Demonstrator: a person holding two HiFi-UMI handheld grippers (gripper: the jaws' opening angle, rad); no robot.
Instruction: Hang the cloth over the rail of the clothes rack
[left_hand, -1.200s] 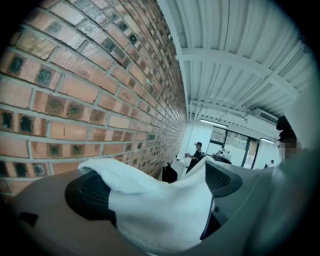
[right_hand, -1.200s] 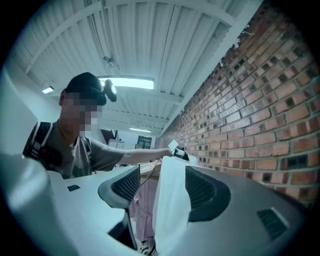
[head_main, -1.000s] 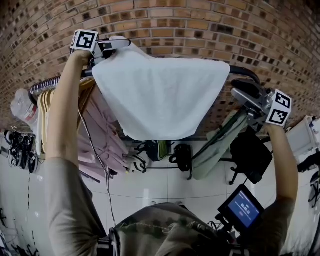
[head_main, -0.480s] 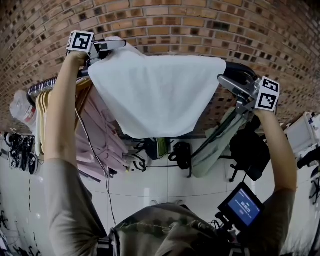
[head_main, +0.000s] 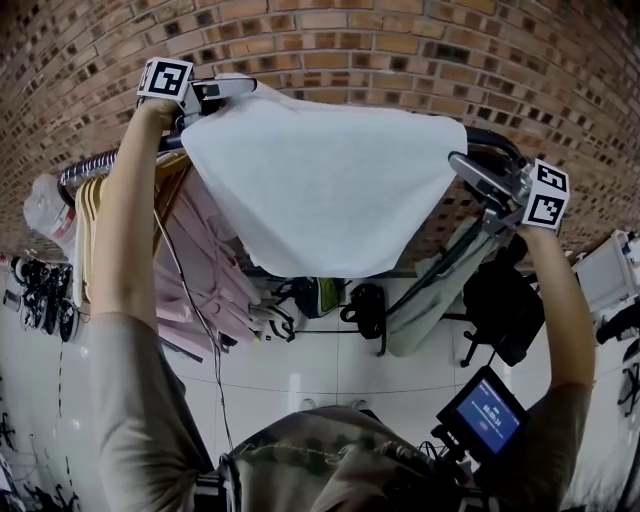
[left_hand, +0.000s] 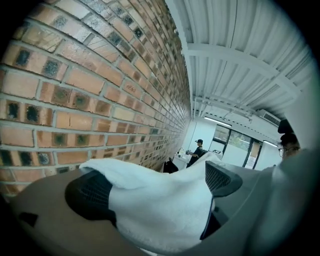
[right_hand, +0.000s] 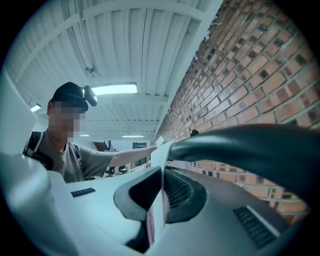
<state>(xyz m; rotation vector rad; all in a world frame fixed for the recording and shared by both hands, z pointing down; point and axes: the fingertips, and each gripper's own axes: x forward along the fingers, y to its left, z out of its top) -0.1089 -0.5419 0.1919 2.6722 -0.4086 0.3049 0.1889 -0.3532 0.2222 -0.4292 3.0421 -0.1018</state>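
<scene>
- Our left hand-held gripper is clamped on a bunched corner of the white cloth. It holds that corner high against the brick wall, which keeps the fabric at the height of the rail.
- Our right hand-held gripper has just been closing. Its jaws are now pinched on the thin opposite edge of the cloth, right beside the dark rail.
- With a grip at each end, the cloth is stretched wide along the rack, and a broad flap hangs down on our side. We judge the spread is meant to lay it flat over the bar, not in a lump.
- The cloth hides the middle of the rail, so we cannot tell whether its far half already hangs behind.
- Pink garments on wooden hangers fill the left stretch, so the cloth sits to their right.
- Next, we think, both corners should come down evenly before either grip opens, or the cloth may slide off.
</scene>
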